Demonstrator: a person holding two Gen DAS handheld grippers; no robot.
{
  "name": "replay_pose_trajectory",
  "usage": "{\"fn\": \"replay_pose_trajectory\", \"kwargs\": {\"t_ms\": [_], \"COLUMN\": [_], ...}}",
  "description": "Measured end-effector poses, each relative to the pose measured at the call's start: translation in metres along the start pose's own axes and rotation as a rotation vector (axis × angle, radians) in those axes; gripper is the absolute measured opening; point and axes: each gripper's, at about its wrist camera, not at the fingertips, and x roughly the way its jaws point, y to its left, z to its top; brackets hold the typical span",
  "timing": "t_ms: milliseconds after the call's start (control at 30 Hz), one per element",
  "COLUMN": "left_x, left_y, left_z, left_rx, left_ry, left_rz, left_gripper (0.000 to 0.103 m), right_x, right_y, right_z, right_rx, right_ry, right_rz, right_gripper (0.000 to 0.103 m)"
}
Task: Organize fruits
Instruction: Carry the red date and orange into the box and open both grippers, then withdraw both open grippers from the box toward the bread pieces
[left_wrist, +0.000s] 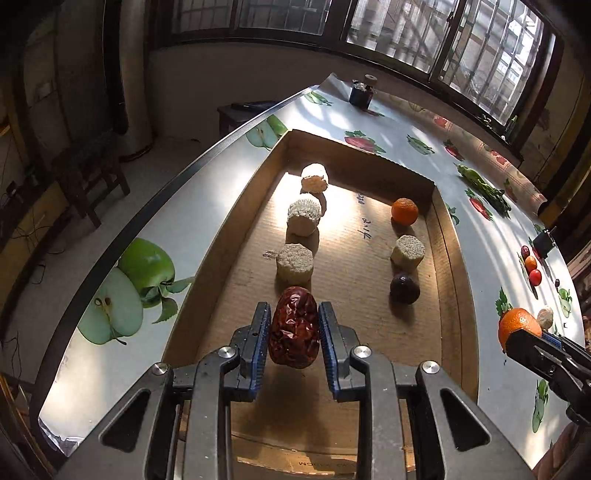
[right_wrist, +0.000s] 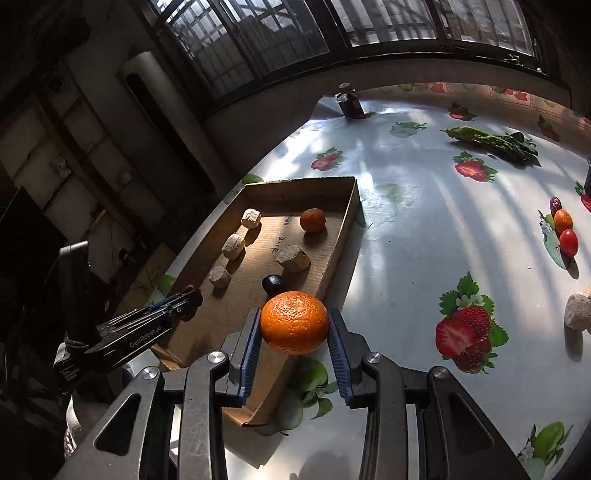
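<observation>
My left gripper (left_wrist: 294, 332) is shut on a wrinkled red date (left_wrist: 294, 326), held over the near end of the cardboard tray (left_wrist: 207, 288). In the tray a left row of three pale cut pieces (left_wrist: 294, 260) runs away from the date. A right row holds an orange (left_wrist: 404, 211), a pale piece (left_wrist: 408, 251) and a dark plum (left_wrist: 405, 288). My right gripper (right_wrist: 294, 334) is shut on a mandarin orange (right_wrist: 294, 322), held above the tray's near right wall (right_wrist: 332, 266). The left gripper shows in the right wrist view (right_wrist: 184, 299) at the tray's near left.
Loose on the fruit-print tablecloth (right_wrist: 406, 221) to the right lie a dark date (right_wrist: 555, 204), a small orange (right_wrist: 563, 220), a red cherry tomato (right_wrist: 568, 242) and a pale piece (right_wrist: 578, 311). Green leafy vegetables (right_wrist: 491, 139) and a dark bottle (right_wrist: 349, 101) lie at the far side. The table's left edge (left_wrist: 147, 206) drops to the floor.
</observation>
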Motion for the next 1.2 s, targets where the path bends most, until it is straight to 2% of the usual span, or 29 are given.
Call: {"fn": "replay_pose_trajectory", "kwargs": {"t_ms": [167,300,567,667,733,867,933,1000,1133,1200], "left_x": [0.016,0.021,0.009,-0.005,-0.018,-0.046,-0.060,-0.074,-0.093,-0.101], "left_y": [0.009,0.008,0.007,0.006,0.003,-0.008,-0.015,-0.025,-0.054,-0.072], "left_z": [0.002,0.003,0.003,0.003,0.003,-0.002,-0.008,-0.017,-0.036,-0.043], "left_rx": [-0.041,-0.040,-0.065,-0.074,-0.073,-0.047,-0.035,-0.021,0.040,0.099], "left_ry": [0.035,0.041,0.013,-0.015,-0.045,-0.109,-0.147,-0.180,-0.204,-0.223], "left_rz": [-0.009,-0.011,-0.037,-0.042,-0.039,0.002,0.026,0.033,0.013,0.033], "left_gripper": [0.025,0.026,0.026,0.035,0.043,0.052,0.069,0.076,0.077,0.077], "right_x": [0.050,0.071,0.080,0.077,0.071,0.048,0.028,0.006,-0.034,-0.052], "right_y": [0.031,0.038,0.042,0.044,0.045,0.045,0.041,0.034,0.012,0.001], "right_z": [-0.004,-0.007,-0.009,-0.009,-0.008,-0.009,-0.011,-0.015,-0.030,-0.038], "right_rx": [-0.098,-0.148,-0.201,-0.197,-0.194,-0.186,-0.159,-0.117,-0.021,0.021], "right_ry": [0.087,0.113,0.111,0.103,0.085,0.034,-0.007,-0.052,-0.132,-0.167], "right_rz": [-0.024,-0.064,-0.112,-0.102,-0.100,-0.101,-0.105,-0.114,-0.158,-0.174], "right_gripper": [0.038,0.039,0.039,0.040,0.043,0.044,0.044,0.044,0.048,0.048]}}
